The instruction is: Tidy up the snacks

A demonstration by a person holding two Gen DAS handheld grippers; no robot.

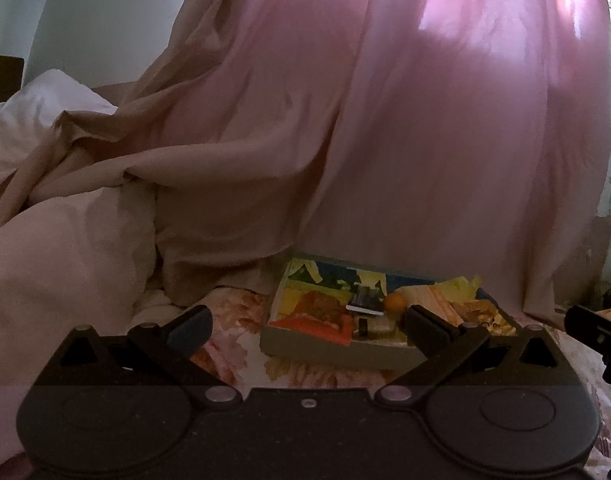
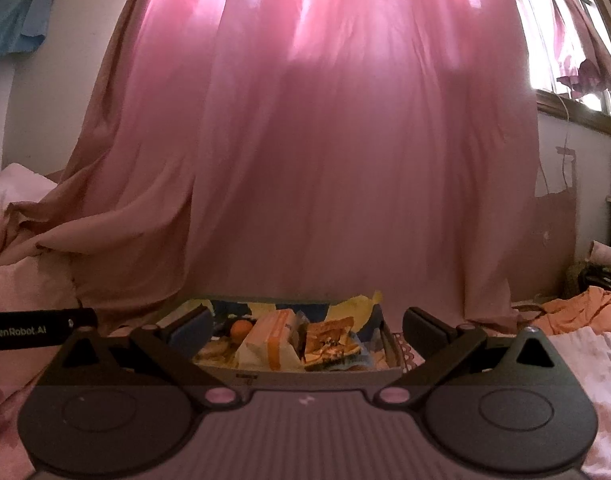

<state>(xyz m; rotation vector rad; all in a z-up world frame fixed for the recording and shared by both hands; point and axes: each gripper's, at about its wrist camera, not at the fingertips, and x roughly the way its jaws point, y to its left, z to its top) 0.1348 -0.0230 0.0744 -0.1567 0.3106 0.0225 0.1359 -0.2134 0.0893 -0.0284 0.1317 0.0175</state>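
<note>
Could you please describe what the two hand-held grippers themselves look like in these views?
Both are matte black. The left hand-held gripper has two angled link arms on silver pivot pins, round housings, and dark blue-grey finger pads. The right hand-held gripper matches. White "GenRobot.AI" lettering marks the left one's side.

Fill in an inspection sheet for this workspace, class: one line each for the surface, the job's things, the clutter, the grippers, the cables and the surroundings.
Surface: bed cover with a floral print.
Job's things: open box of mixed snacks, holding an orange, a pale orange-striped packet and a crumpled wrapper.
Clutter: white bedding heaped left of the box; orange cloth to the right.
Grippers: left gripper and right gripper both open, short of the box, holding nothing.
Cables: thin wire on the wall under the window.
Surroundings: pink curtain behind the box; window at upper right.
</note>
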